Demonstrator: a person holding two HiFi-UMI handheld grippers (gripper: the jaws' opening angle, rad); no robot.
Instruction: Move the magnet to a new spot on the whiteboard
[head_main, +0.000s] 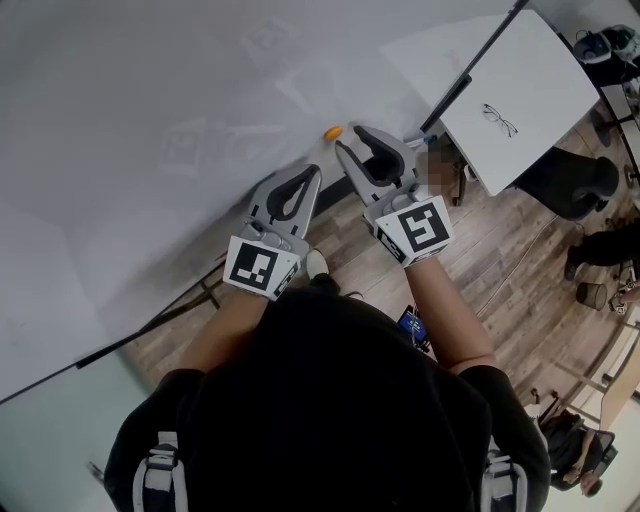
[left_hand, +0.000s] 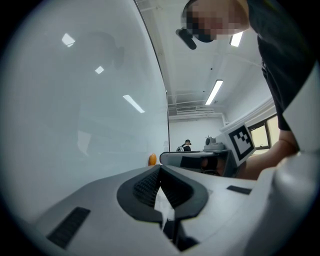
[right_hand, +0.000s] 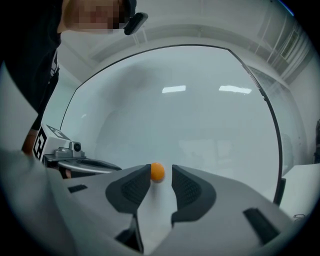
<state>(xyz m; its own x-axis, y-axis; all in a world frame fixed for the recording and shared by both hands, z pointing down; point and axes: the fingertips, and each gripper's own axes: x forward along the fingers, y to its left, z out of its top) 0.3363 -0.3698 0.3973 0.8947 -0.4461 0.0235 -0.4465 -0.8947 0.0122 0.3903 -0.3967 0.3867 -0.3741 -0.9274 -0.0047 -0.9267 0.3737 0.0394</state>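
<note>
A small orange magnet sticks to the big whiteboard. My right gripper is open, with its tips just right of the magnet. In the right gripper view the magnet shows in the gap at the tips of my right gripper, close to the left finger; I cannot tell whether they touch. My left gripper is shut on nothing, lower left of the magnet and near the board. From the left gripper view, the magnet lies beyond my left gripper's closed tips, with the right gripper beside it.
A white panel with a drawing of glasses stands to the right over a wooden floor. The whiteboard's dark frame edge runs up at the right. Bags and shoes lie at the far right. A person stands far off.
</note>
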